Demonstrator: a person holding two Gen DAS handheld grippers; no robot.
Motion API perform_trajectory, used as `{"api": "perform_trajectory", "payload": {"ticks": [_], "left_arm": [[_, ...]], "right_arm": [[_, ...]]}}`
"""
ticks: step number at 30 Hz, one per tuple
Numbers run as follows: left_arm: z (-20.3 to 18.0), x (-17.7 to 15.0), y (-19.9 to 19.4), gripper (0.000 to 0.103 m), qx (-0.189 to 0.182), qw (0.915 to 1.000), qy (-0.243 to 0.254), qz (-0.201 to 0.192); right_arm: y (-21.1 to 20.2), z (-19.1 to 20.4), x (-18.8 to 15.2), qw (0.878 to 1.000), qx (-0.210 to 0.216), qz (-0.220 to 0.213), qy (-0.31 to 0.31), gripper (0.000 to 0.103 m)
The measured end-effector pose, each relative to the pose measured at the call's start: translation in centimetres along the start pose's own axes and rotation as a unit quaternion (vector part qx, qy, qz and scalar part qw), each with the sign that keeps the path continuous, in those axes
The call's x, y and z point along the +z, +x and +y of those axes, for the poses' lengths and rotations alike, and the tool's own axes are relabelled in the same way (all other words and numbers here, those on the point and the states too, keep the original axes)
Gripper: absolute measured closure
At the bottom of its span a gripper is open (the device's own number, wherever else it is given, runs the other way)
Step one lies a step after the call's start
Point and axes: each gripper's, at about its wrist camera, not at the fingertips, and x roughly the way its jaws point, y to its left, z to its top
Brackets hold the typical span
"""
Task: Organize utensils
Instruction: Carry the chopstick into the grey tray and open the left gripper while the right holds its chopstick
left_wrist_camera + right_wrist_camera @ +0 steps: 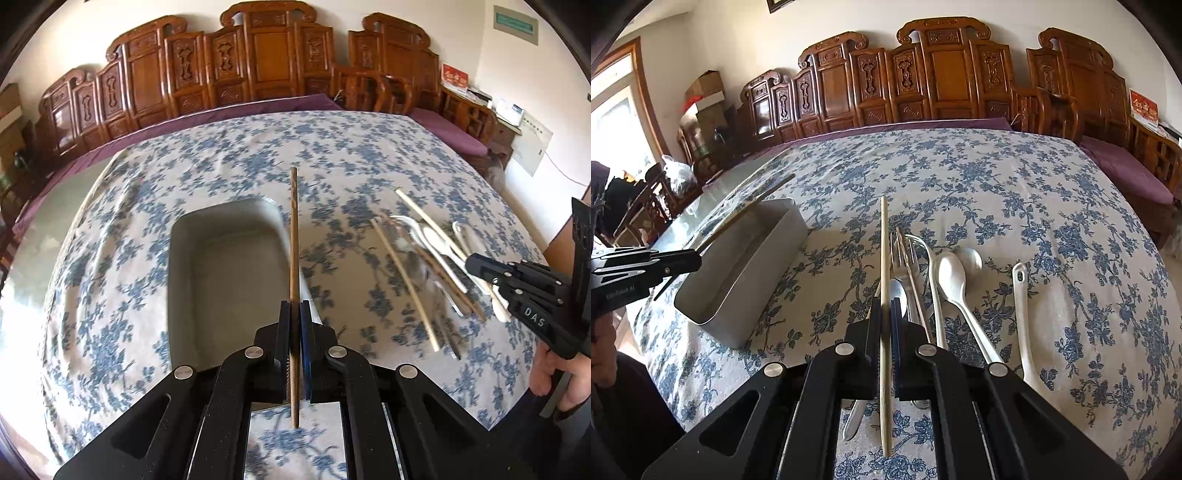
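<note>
My left gripper (294,306) is shut on a dark brown chopstick (294,240), held lengthwise above the right edge of an empty grey rectangular tray (229,266). From the right wrist view the same left gripper (696,254) holds that chopstick (750,206) slanted over the tray (738,295). My right gripper (885,302) is shut on a pale chopstick (884,240) just above a pile of utensils: a fork (905,254), white spoons (951,277) and a knife (855,417). The right gripper (474,264) also shows at the right of the left wrist view.
A blue floral tablecloth (1034,206) covers the table. A carved wooden bench (942,81) with a purple cushion runs along the far edge. Another pale chopstick (406,284) lies in the pile. A person's hand (554,373) holds the right gripper. Chairs and bags stand at the left (676,173).
</note>
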Motion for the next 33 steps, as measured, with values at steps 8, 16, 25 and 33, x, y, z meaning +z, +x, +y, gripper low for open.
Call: {"api": "perform_trajectory", "payload": {"ticks": [8,16,25,33], "left_arm": [[2.7,-0.9,1.4,0.099,0.003,0.9993,-0.020,0.032],[4.1,-1.6,3.0,0.099,0.007,0.9985,-0.029,0.045],[5.4,-2.1,3.9,0.099,0.001,0.9981,-0.050,0.037],[6.6,-1.7,2.9,0.098,-0.011,0.9979,-0.061,0.015]], "right_arm": [[0.8,0.6,-0.2,1.000,0.000,0.007,-0.007,0.097],[1.4,0.9,-0.4,1.000,-0.005,0.014,-0.012,0.097],[1.2,2.5,-0.5,0.999,-0.007,0.021,-0.033,0.097],[1.0,5.7,1.2,0.998,0.001,0.019,-0.056,0.097]]}}
